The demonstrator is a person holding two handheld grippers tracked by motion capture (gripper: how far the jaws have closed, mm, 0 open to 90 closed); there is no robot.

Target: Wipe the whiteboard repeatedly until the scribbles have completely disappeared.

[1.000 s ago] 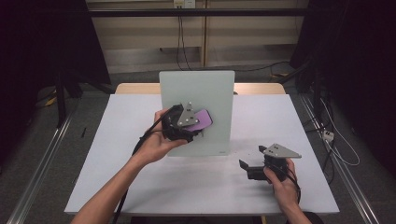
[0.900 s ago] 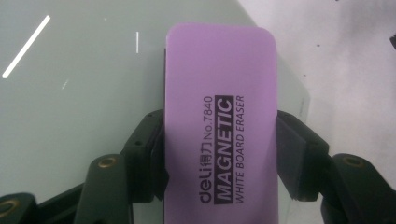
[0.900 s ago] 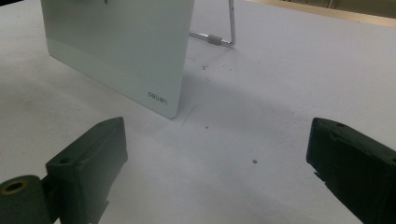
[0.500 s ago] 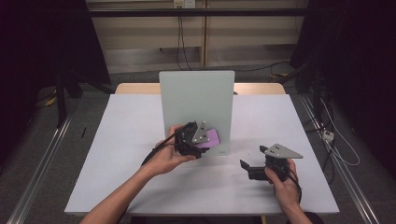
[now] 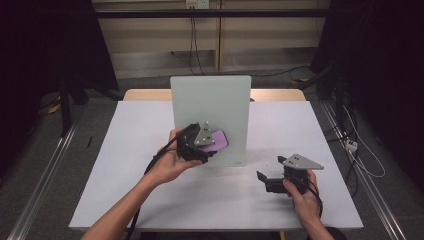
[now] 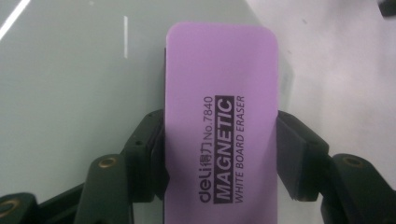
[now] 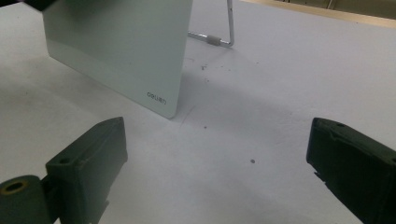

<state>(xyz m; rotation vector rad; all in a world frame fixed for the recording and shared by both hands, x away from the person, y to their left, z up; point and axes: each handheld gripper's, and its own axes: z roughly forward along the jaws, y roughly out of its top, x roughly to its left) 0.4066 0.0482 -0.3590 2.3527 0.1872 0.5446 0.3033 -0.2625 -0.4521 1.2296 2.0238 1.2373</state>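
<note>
Your left gripper (image 5: 212, 142) has dragged the purple eraser (image 6: 219, 116) down the whiteboard (image 5: 210, 100) to its lower part, clamped by both jaws; the wipe looks nearly complete. Your right gripper (image 5: 272, 181) waits wide apart on the surface (image 5: 125, 150) beside the whiteboard.

The left gripper (image 5: 212, 146) is raised above the table in the person's left hand (image 5: 170, 162), forearm extended forward — jaws closed on both sides of a held item. The right gripper (image 5: 264, 180) sits low in the right hand (image 5: 305, 192) — jaws spread wide, nothing between them.
</note>
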